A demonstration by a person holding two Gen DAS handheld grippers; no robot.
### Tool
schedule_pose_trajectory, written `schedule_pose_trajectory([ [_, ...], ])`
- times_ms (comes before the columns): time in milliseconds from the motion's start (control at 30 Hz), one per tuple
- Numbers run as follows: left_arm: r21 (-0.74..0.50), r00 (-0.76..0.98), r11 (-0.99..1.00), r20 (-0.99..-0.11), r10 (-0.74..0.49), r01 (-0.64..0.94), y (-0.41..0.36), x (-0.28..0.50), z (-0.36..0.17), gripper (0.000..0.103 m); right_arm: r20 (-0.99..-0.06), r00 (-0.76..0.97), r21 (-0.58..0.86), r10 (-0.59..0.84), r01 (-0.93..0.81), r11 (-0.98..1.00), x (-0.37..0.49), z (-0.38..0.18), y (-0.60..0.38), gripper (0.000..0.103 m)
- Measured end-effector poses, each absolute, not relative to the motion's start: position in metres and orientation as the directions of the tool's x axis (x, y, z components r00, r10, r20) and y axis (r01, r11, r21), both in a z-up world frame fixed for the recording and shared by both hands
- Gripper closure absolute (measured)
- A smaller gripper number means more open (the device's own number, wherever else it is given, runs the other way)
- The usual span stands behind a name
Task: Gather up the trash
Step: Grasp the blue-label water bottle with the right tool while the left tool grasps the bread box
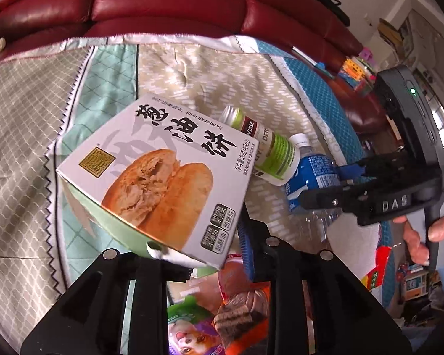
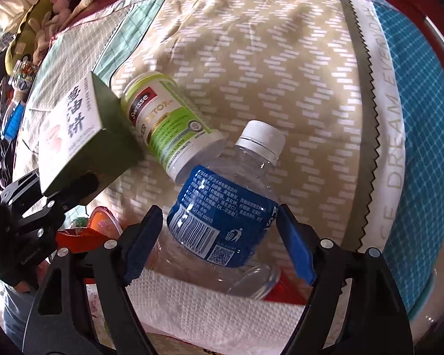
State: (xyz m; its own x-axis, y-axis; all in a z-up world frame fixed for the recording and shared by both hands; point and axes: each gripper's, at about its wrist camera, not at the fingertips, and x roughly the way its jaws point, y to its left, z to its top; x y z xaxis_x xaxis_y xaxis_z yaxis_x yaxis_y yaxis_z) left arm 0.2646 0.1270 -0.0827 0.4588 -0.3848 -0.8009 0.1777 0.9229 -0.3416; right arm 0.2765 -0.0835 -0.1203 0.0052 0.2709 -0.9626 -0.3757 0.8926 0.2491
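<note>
My left gripper (image 1: 210, 254) is shut on a grey-green pastry box (image 1: 159, 177) and holds it above the patterned cover; the box also shows in the right wrist view (image 2: 74, 136). Behind the box lies a green-labelled Swisse supplement bottle (image 1: 269, 145), which also shows in the right wrist view (image 2: 165, 118). My right gripper (image 2: 219, 242) is open, its blue pads on either side of a clear water bottle with a blue label (image 2: 222, 230). That bottle lies on its side, and the left wrist view shows it (image 1: 310, 180) between the right gripper's fingers (image 1: 325, 189).
A patterned fabric cover (image 2: 266, 59) lies over a red leather sofa (image 1: 162, 0). Colourful snack wrappers (image 1: 228, 310) and a white paper towel (image 2: 210, 310) lie near the front. Toys and clutter (image 1: 358, 71) sit at the right.
</note>
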Motion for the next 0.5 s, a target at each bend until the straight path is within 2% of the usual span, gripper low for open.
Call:
schedule_pose_trajectory([
  [33, -0.342, 0.464, 0.922, -0.797, -0.387, 0.182, 0.126, 0.264, -0.082, 0.089, -0.963, -0.017, 0.254, 0.267, -0.375, 0.891, 0.276, -0.125, -0.082, 0.032],
  [133, -0.318, 0.498, 0.930, -0.785, -0.367, 0.185, 0.124, 0.257, -0.071, 0.098, -0.965, 0.034, 0.226, 0.260, -0.395, 0.891, 0.269, -0.122, -0.081, 0.034],
  [500, -0.308, 0.631, 0.927, -0.681, -0.371, 0.213, 0.123, 0.215, 0.011, 0.100, -0.906, 0.274, 0.191, 0.322, -0.414, 0.890, 0.250, -0.032, -0.107, 0.034],
])
